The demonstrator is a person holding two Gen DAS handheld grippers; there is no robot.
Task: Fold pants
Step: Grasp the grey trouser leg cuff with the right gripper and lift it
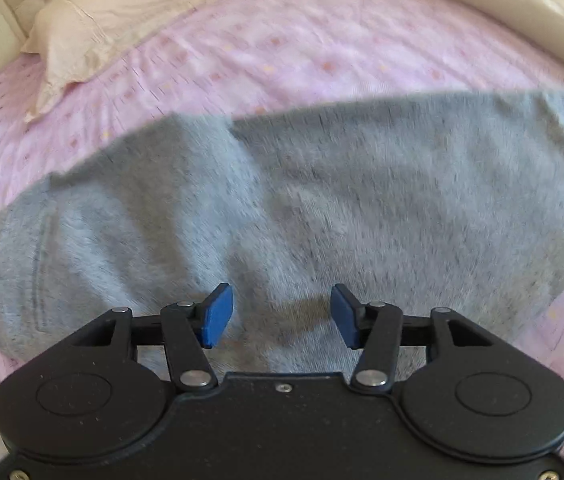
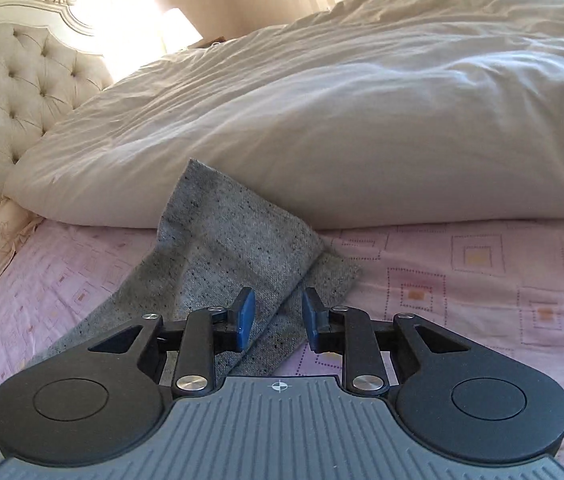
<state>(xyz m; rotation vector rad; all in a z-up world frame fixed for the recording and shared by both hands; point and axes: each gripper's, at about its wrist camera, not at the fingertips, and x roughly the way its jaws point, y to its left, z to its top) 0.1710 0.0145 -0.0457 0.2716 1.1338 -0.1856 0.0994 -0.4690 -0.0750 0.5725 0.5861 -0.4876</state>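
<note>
On pink sheet [image 1: 282, 52], fuzzy grey pants [image 1: 322, 200]

The left wrist camera sits just behind the left hand-held gripper [image 1: 281, 316] and looks steeply down from close above the grey pants [image 1: 322, 200], which fill the middle of its blurred view, with the pink bedsheet [image 1: 282, 52] and a cream pillow [image 1: 94, 36] beyond. The right wrist camera rides behind the right hand-held gripper [image 2: 278, 322], lower and facing more nearly level across the bed towards the white duvet [image 2: 322, 120] and tufted headboard [image 2: 10, 92]. Both views share the pants and the pink sheet; the right one sees only a narrow end of the fabric lying up against the duvet.
</note>
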